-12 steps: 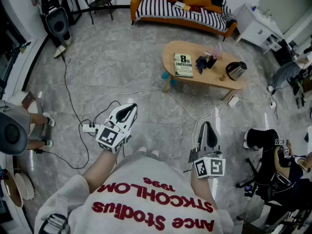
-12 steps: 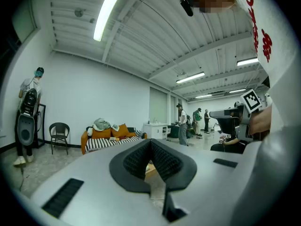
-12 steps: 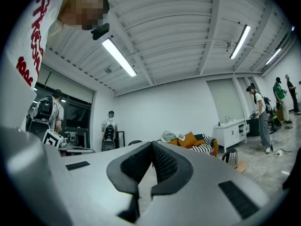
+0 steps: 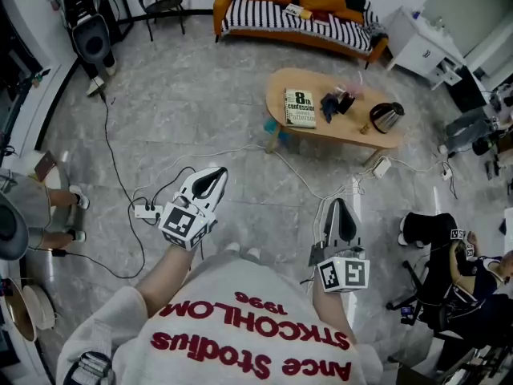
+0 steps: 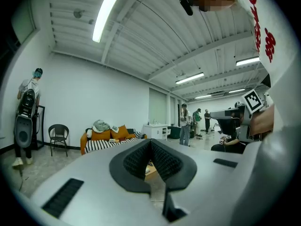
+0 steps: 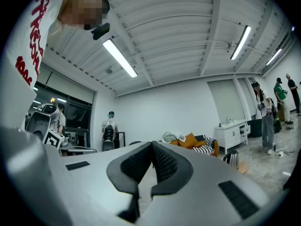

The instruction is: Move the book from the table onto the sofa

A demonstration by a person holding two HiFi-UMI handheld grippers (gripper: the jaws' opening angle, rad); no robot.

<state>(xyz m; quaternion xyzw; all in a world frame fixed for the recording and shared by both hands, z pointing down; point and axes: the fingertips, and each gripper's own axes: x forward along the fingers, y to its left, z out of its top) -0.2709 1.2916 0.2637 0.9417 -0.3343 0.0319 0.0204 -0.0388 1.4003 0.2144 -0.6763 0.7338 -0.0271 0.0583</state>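
Head view: book [image 4: 300,107] on tbl [image 4: 353,131]

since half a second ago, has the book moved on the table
No. The book lies at the same spot on the table, just as far from the kettle as before.

A kettle [image 4: 387,116] stands near what may be a dark cloth [image 4: 332,103].
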